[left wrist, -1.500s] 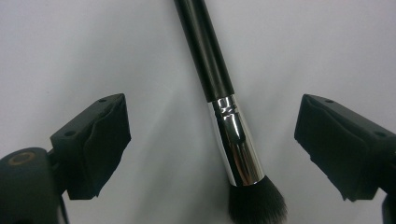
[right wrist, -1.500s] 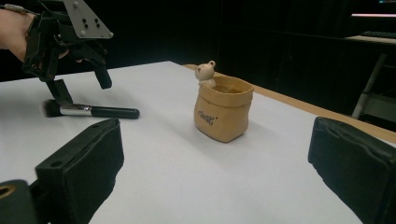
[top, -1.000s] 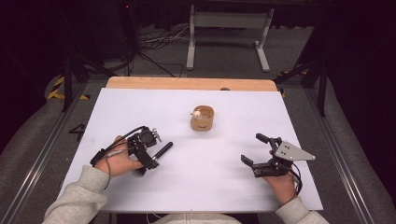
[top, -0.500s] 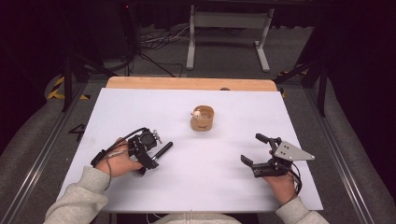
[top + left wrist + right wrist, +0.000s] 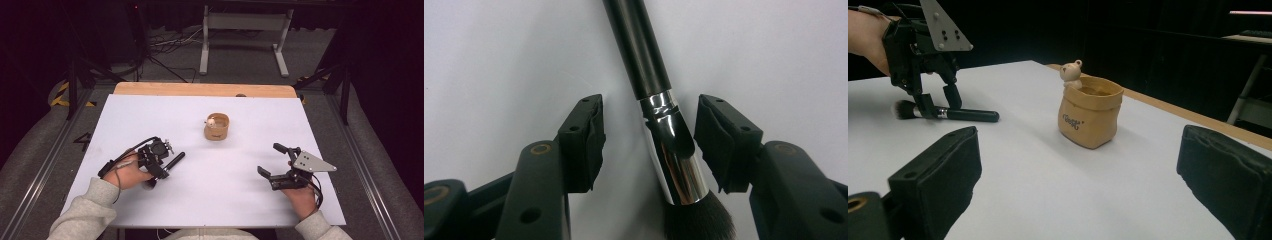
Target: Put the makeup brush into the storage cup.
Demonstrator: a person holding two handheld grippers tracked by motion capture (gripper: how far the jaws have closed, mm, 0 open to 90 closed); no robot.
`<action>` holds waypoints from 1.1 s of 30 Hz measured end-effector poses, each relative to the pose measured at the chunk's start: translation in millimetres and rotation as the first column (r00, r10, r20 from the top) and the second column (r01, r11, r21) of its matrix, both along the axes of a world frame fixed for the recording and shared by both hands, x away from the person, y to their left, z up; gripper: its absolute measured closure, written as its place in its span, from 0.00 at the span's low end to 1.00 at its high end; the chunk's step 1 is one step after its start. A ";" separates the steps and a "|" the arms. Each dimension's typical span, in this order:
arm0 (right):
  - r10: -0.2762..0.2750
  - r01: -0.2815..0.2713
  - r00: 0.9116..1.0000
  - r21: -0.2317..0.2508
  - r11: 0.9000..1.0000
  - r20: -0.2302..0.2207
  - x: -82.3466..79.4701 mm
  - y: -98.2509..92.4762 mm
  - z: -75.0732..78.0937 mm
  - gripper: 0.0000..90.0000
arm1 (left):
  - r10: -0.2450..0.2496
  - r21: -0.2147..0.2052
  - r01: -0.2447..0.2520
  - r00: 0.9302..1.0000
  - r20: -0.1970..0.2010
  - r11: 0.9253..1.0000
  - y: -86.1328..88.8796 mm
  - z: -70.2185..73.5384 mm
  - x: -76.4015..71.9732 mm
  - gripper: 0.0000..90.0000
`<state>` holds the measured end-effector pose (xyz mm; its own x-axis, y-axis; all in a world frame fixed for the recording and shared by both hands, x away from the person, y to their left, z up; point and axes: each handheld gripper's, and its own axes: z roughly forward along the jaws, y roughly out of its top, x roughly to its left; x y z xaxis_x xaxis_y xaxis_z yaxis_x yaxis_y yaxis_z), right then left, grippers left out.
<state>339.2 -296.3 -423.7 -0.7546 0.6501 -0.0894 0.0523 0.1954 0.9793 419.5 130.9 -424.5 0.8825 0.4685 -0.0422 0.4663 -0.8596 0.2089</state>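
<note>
Left hand-held gripper (image 5: 649,145) unmoved astride brush (image 5: 659,125).

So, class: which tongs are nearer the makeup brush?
Left. The left tongs straddle the makeup brush at its silver ferrule; the right tongs sit open far across the table.

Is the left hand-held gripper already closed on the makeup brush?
No: the left hand-held gripper is open, and the makeup brush lies on the table between its jaws with a gap on each side.
</note>
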 end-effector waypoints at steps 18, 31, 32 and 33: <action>0.003 -0.003 1.000 0.001 1.000 -0.001 0.1 0.3 0.0 0.05 | 0.010 0.003 -0.010 1.000 -0.026 1.000 -1.7 -0.3 0.8 0.71; 0.002 -0.002 1.000 -0.001 1.000 -0.002 0.2 0.1 0.0 0.05 | 0.012 0.020 -0.012 1.000 -0.018 1.000 -2.3 1.5 0.4 0.79; 0.002 -0.002 1.000 -0.001 1.000 -0.002 0.2 0.1 0.0 0.05 | 0.009 0.023 -0.009 1.000 -0.013 1.000 -2.8 2.4 0.2 0.79; 0.001 -0.001 1.000 -0.001 1.000 -0.002 0.2 0.1 0.0 0.05 | 0.005 0.019 -0.005 1.000 -0.011 1.000 -3.3 3.5 0.2 0.79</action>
<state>339.5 -296.2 -423.8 -0.7556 0.6490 -0.0887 0.0539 0.1965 0.9790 419.7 127.7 -421.0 0.8797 0.4737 -0.0427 0.4728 -0.8611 0.1871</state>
